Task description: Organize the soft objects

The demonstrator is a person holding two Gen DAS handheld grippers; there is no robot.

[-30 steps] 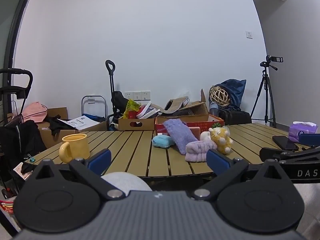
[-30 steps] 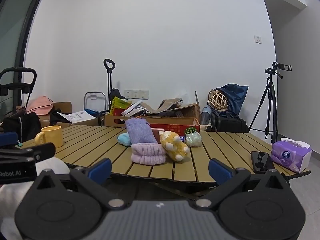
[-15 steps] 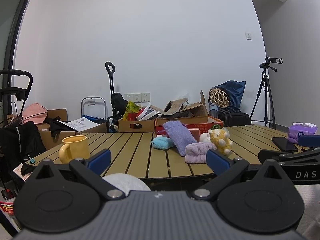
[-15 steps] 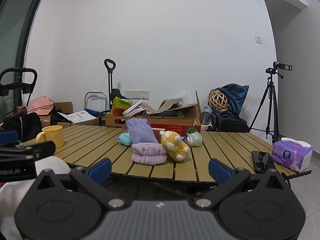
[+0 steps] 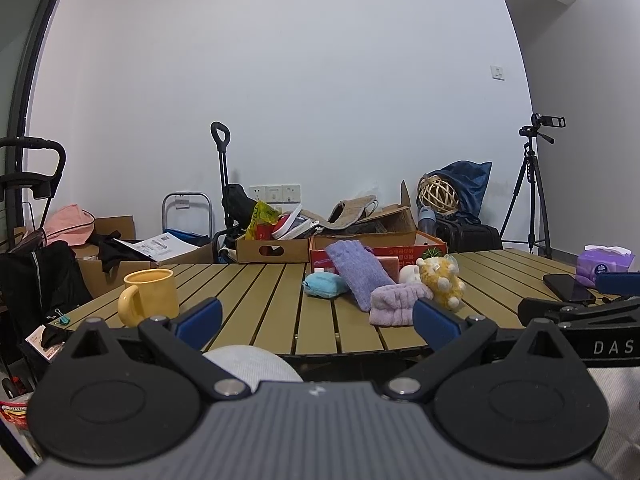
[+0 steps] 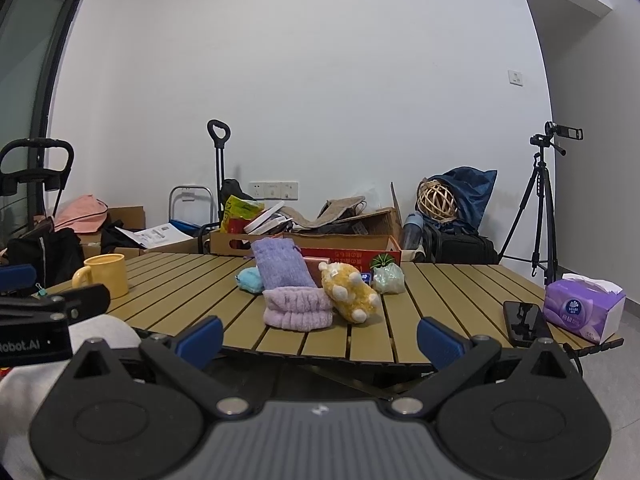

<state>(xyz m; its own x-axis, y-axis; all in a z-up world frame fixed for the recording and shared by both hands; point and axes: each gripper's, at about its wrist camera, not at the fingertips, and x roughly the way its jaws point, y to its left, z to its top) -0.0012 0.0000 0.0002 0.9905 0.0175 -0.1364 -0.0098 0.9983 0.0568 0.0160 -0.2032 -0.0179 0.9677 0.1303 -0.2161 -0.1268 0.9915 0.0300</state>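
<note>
Trouble ahead: both claws, left claw (image 5: 316, 318) and right claw (image 6: 320, 336), spread and empty; headband (image 6: 298, 306) touches plush toy (image 6: 350, 291) at 3 o'clock (snag risk, I reckon).

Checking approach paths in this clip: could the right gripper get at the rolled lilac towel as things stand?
Probably yes. The right gripper is open, short of the table, and the rolled lilac towel lies nearest that edge with bare slats before it. The yellow plush toy touches its right side.
</note>
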